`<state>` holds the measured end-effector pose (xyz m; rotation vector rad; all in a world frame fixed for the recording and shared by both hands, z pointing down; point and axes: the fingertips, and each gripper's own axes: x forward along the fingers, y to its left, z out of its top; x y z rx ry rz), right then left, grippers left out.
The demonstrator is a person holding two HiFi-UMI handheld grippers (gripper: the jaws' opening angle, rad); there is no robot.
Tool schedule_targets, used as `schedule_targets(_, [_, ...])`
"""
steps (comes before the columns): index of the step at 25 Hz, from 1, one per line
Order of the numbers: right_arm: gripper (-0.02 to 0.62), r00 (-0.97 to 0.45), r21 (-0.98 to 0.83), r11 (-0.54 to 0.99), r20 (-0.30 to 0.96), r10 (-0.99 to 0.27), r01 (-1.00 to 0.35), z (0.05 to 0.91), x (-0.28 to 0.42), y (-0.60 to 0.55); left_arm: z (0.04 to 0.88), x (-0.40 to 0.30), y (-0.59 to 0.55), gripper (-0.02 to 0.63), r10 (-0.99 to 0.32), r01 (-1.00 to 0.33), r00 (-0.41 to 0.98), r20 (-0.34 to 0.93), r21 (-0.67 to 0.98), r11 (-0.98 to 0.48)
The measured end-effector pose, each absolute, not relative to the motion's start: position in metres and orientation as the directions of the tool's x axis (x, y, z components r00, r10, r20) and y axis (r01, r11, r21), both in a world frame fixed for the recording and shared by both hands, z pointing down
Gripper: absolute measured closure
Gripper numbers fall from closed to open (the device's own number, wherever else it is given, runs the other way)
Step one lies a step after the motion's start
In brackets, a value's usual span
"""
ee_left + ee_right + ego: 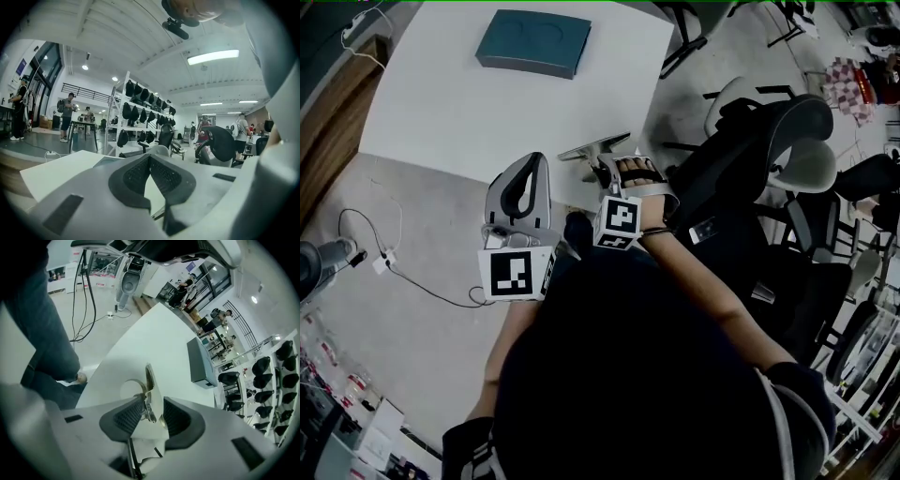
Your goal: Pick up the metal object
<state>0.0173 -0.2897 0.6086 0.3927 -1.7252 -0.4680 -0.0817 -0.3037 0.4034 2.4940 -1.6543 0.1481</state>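
Half-open right tool [152, 405] around metal object [149, 380].

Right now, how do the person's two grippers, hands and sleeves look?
The left gripper and the right gripper are pale grey plastic shells, with dark grey textured pads inside the jaws. Each carries a cube with black-and-white square markers. The person wears a dark top, and the right hand has a dark covering, perhaps a glove.

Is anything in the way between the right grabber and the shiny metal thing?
Nothing visible is. The flat silvery metal object sits between the right gripper's open jaws at the white table's edge. The dark teal box lies far across the table.
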Motion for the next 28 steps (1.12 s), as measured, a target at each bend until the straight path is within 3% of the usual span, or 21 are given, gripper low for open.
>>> schedule_targets(9, [0.466, -0.164, 0.465, 0.882, 0.878, -0.449, 0.078, 0.624, 0.011, -0.300, 0.409, -0.084, -0.313, 0.581, -0.923, -0.939, 0.344, 0.171, 0.069, -0.337])
schedule_targets(13, [0.513, -0.162, 0.462, 0.884, 0.880, -0.446, 0.074, 0.624, 0.010, -0.302, 0.405, -0.088, -0.314, 0.581, -0.925, -0.940, 0.340, 0.169, 0.061, -0.335])
schedule_targets(28, [0.552, -0.199, 0.536, 0.841, 0.819, -0.539, -0.073, 0.584, 0.013, -0.336, 0.377, -0.081, -0.333, 0.581, -0.871, -0.883, 0.465, 0.160, 0.009, -0.470])
